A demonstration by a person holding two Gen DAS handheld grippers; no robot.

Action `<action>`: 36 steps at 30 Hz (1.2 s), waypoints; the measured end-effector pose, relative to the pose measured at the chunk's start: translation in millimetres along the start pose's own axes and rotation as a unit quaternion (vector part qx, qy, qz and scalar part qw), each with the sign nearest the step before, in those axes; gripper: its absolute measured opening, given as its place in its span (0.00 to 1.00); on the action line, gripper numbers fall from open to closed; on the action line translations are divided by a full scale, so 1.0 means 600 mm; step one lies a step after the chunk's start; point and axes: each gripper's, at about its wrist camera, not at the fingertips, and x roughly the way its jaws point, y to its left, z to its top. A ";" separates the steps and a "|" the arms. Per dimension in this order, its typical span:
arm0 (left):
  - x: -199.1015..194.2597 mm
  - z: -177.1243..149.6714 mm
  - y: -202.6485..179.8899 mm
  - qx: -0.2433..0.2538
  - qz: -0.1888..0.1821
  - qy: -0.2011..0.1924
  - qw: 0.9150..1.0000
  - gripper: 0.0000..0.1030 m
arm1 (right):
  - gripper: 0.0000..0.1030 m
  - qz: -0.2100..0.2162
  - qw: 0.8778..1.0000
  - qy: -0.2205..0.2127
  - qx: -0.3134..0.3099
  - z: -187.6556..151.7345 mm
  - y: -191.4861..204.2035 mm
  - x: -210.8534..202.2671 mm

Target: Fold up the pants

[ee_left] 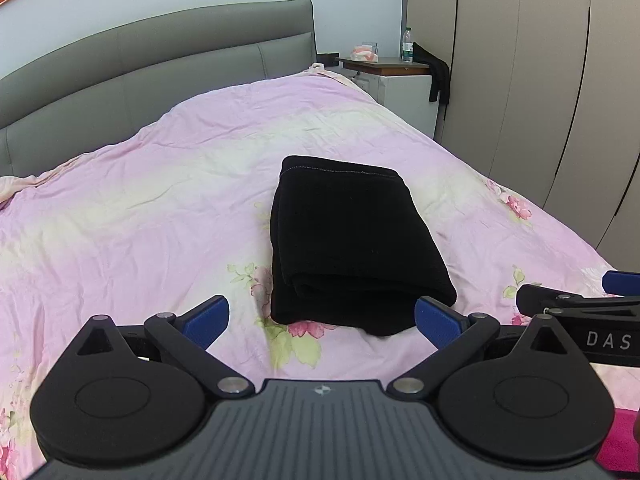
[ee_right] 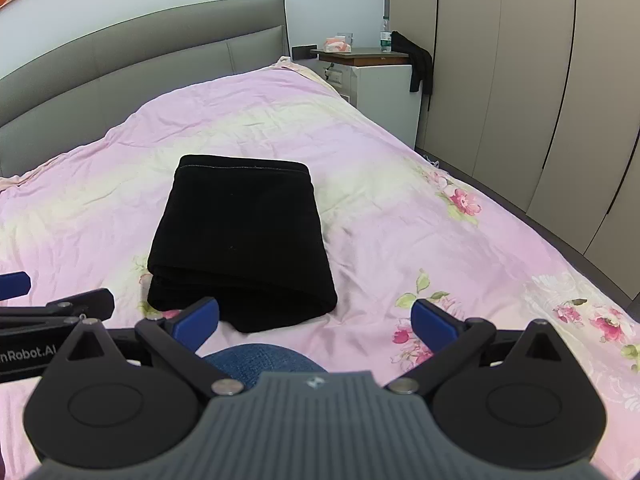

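Note:
The black pants [ee_left: 352, 248] lie folded into a compact stacked rectangle on the pink floral bedspread [ee_left: 140, 200]; they also show in the right wrist view [ee_right: 244, 240]. My left gripper [ee_left: 322, 320] is open and empty, held just short of the near folded edge. My right gripper [ee_right: 316, 320] is open and empty, near the fold's right front corner. Each gripper shows at the edge of the other's view: the right one [ee_left: 580, 304] and the left one [ee_right: 52, 304].
A grey headboard [ee_left: 160, 60] runs along the back. A white nightstand [ee_left: 404, 84] with a bottle [ee_left: 407, 44] and a dark garment stands at the back right, next to beige wardrobe doors [ee_left: 540, 80]. A blue denim knee [ee_right: 260, 360] is below the right gripper.

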 end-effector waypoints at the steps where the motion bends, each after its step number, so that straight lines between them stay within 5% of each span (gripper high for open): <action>1: -0.002 0.000 0.000 0.000 0.001 -0.001 1.000 1.00 | 0.95 0.000 1.000 0.000 0.000 0.000 0.001 -0.001; 36: -0.026 -0.006 0.004 -0.011 -0.030 0.000 0.999 1.00 | 0.95 -0.009 1.000 0.005 -0.002 -0.004 0.004 -0.021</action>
